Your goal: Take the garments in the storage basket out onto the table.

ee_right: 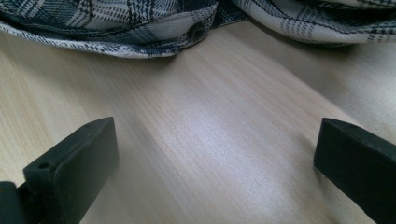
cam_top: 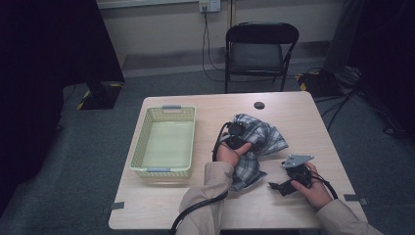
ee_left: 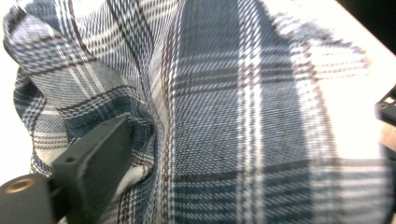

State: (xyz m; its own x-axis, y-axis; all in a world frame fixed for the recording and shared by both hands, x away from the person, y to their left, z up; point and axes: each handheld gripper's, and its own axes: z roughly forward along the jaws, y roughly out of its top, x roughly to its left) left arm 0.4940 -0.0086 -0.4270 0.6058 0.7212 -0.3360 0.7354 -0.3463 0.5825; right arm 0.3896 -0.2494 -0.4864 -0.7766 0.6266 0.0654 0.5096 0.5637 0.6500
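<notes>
- Grey carpet and a dim wall frame a pale wooden table (cam_top: 161,205), with a black folding chair (cam_top: 259,49) standing beyond its far edge.
- On the table, the left gripper (cam_top: 235,133) sits on top of a crumpled blue-and-white plaid cloth (cam_top: 266,137); the person's left hand (cam_top: 230,152) holds it from behind.
- From the left gripper view, one black jaw rises at lower left with a fold of the plaid cloth (ee_left: 224,112) bunched against its inner face. Its opposite jaw cannot be made out, so a wide gap is likely but whether the pads press on the fabric cannot be told.
- To the right of the cloth, the right gripper (cam_top: 280,186) rests low over bare wood, held by the right hand (cam_top: 315,191), with its grey three-cornered plate (cam_top: 296,159) on top.
- Seen from the right gripper view, its jaws stand far apart with nothing between them but tabletop (ee_right: 210,154); the cloth's hem (ee_right: 154,32), with a small dark button (ee_right: 196,31), lies ahead of them, well apart.
- A pale yellow-green basket (cam_top: 142,142) stands left of the cloth, near the table's left edge.
- A small dark round disc (cam_top: 259,105) lies near the far edge.
</notes>
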